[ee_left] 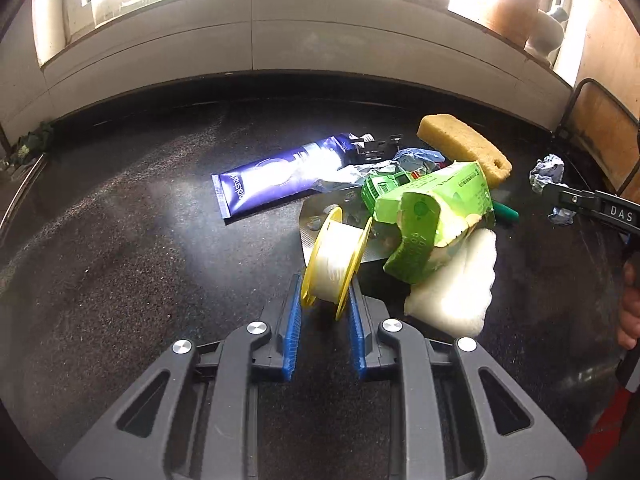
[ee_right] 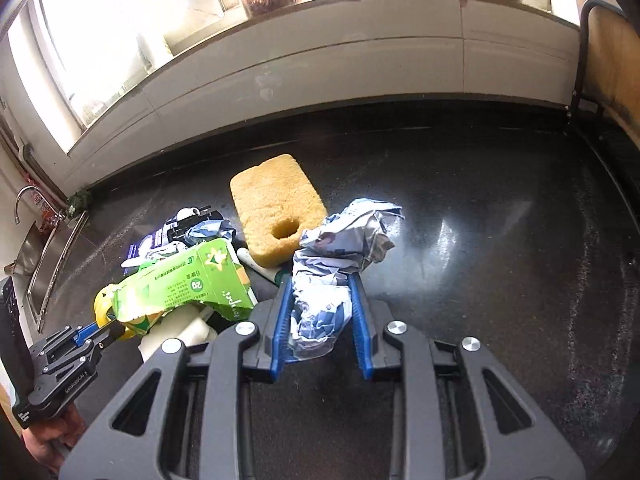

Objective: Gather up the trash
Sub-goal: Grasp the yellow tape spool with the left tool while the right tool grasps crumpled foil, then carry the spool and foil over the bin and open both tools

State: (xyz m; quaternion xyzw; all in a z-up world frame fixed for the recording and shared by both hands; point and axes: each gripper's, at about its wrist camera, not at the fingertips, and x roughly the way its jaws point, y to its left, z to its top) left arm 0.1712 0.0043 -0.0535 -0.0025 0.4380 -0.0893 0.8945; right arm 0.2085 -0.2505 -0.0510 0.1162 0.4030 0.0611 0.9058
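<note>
Grippers (ee_left: 324,300) (ee_right: 320,300) angled down, gripping trash.

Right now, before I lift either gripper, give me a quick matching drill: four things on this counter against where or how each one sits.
Things:
1. yellow spool
2. crumpled paper
3. sponge
4. blue tube

States:
A. lying flat, left of the pile
B. between the left gripper's pads
C. lying free behind the paper, hole through it
D. between the right gripper's pads

Pairs: 1-B, 2-D, 3-C, 4-A
</note>
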